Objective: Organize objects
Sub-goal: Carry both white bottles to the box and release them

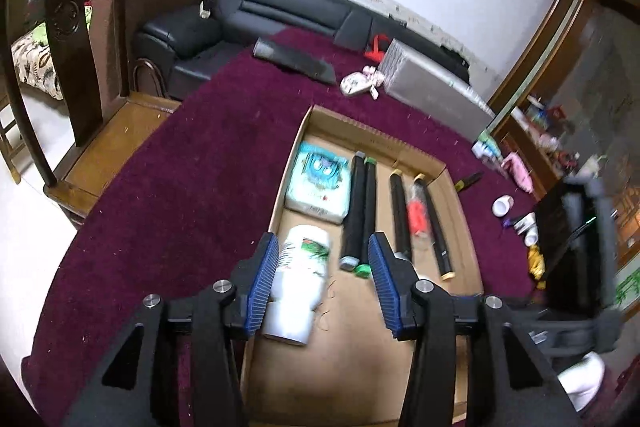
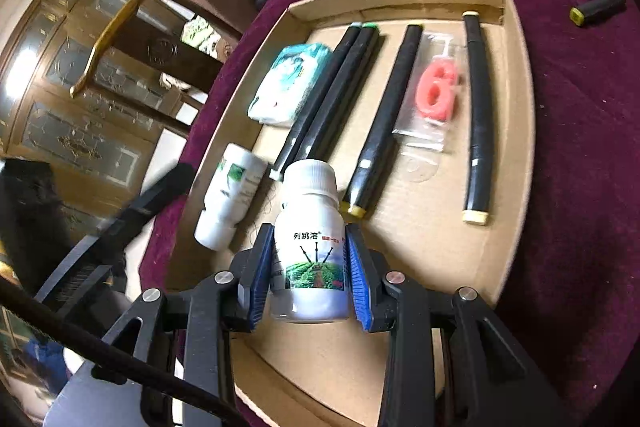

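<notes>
A flat cardboard tray (image 1: 464,227) (image 2: 516,115) lies on a dark red cloth. In it lie several black markers (image 1: 362,211) (image 2: 332,95), a pale tissue pack (image 1: 318,183) (image 2: 286,83), a bagged red item (image 1: 418,217) (image 2: 436,91) and a white bottle on its side (image 1: 298,283) (image 2: 230,195). My left gripper (image 1: 322,259) is open and empty above that lying bottle. My right gripper (image 2: 310,251) is shut on a second white bottle with a green label (image 2: 310,247), held over the tray's near part.
On the cloth beyond the tray lie a black case (image 1: 296,61), a white remote (image 1: 356,83), a silver box (image 1: 432,83) and a short black marker (image 2: 598,9). Small bottles and clutter (image 1: 520,223) lie at the right. A wooden chair (image 1: 80,67) stands left.
</notes>
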`<state>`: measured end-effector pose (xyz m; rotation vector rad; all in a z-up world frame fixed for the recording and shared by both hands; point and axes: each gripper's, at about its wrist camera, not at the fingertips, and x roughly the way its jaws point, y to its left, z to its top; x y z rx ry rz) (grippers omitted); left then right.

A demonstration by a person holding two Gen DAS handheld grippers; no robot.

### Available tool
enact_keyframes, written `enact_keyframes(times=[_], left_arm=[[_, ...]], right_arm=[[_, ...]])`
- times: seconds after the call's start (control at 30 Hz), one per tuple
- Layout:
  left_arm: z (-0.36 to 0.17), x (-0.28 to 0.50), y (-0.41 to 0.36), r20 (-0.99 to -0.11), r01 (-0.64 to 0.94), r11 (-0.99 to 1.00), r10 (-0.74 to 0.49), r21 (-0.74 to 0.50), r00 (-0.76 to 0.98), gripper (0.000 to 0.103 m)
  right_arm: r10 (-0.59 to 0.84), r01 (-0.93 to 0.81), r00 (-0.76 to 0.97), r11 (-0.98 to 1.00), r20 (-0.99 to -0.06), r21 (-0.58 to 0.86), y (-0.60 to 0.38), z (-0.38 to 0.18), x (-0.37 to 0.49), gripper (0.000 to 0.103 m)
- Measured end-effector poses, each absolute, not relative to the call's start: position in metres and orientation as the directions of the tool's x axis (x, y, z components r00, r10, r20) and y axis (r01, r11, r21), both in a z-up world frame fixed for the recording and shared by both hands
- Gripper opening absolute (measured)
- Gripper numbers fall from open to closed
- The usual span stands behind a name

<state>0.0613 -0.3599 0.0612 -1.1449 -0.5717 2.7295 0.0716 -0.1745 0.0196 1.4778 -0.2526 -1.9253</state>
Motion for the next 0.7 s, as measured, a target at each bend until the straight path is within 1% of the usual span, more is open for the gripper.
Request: enact_keyframes(times=[0.13, 0.17, 0.2, 0.4, 0.5, 0.63, 0.7], left_arm=[[0.069, 0.070, -0.362, -0.623, 0.057, -0.898, 0.255, -0.436, -0.740, 0.044], [0.070, 0.073, -0.363, -0.616, 0.063, -0.894, 0.253, -0.444, -0.746, 0.049], [0.071, 0.076, -0.364, -0.605, 0.069, -0.889, 0.249, -0.452, -0.756, 0.054], [0.070, 0.076, -0.365, -0.599, 0.082, -0.875, 0.255, -0.476, -0.759, 0.054], [0.073, 0.075, -0.358, -0.604, 0.077, -0.878, 0.259, -0.473, -0.753, 0.054], [0.078, 0.071, -0.339, -0.610, 0.032, -0.888, 0.288, -0.459, -0.738, 0.054], [0.080, 0.069, -0.327, -0.614, 0.003, -0.891, 0.310, -0.454, -0.726, 0.054]], right_arm=[[-0.613, 0.400, -0.150, -0.755, -0.776, 0.520, -0.177, 0.018, 0.075, 0.035], [-0.615, 0.397, -0.151, -0.755, -0.774, 0.522, -0.176, 0.018, 0.074, 0.037], [-0.620, 0.397, -0.148, -0.751, -0.770, 0.528, -0.175, 0.019, 0.074, 0.042], [-0.671, 0.395, -0.176, -0.718, -0.720, 0.573, -0.151, 0.035, 0.077, 0.043], [-0.692, 0.387, -0.215, -0.708, -0.689, 0.591, -0.128, 0.045, 0.081, 0.047], [-0.729, 0.362, -0.272, -0.683, -0.629, 0.635, -0.097, 0.055, 0.086, 0.048], [-0.730, 0.361, -0.292, -0.682, -0.618, 0.636, -0.087, 0.059, 0.089, 0.048]])
